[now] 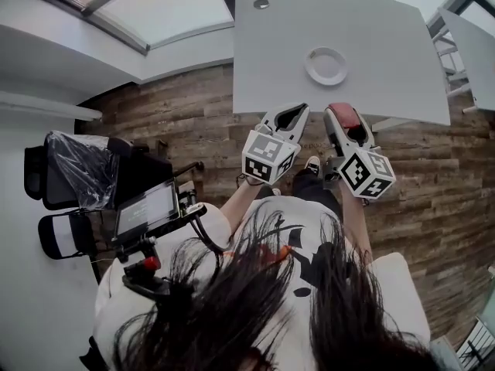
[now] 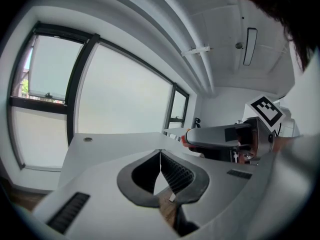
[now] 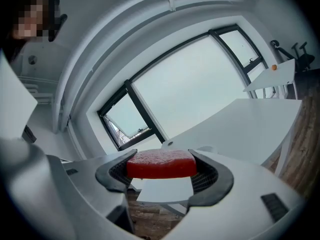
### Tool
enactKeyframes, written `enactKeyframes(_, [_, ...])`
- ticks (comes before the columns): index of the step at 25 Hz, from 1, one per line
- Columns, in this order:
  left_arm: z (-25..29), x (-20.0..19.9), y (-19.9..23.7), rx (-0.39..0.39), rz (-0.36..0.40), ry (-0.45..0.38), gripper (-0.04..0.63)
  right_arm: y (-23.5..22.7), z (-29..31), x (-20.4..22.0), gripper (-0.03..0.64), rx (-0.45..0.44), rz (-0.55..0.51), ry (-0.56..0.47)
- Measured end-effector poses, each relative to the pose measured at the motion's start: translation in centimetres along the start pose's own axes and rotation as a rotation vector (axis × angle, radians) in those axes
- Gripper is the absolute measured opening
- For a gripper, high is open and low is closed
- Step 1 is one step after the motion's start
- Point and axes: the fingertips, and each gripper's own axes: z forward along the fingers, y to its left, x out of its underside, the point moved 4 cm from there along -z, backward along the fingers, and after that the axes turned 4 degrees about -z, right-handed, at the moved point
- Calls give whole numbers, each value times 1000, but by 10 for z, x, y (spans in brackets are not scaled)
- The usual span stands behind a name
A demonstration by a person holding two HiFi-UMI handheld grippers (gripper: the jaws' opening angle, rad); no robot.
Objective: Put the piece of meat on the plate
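While gripped from both sides in the right gripper [image 1: 346,116], with jaws about half open around it, hangs in the air as a red slab of meat [image 3: 161,164], just short of the near edge of the desk [image 1: 387,45], above the wooden floor and not on the plate [image 1: 326,66]. Plate: white, nothing on it, near the middle of the desk, a little toward the near edge. Left gripper [image 2: 160,151]: jaws closed tip to tip, nothing between, held just beside the right one. Judged as the carry toward the plate. To do it well: keep the squeeze steady and the slab level, bring it forward over the near edge until above the middle of the plate, lower close to the plate, and only then open the jaws. Better to keep the left gripper aside, clear of the path. No brand or readable word anywhere; only black-and-white square markers on the gripper cubes, and a small screen at the left, too small to read.
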Motion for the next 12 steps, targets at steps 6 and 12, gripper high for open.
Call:
enactKeyframes(6, [2,-5,10,-35,5,-15,8,0,15,-4,311,-29,-11,10])
enactKeyframes(12, [0,-1,17,-62,-10,-1,8,-4,23,-1,311,-35,-4,37])
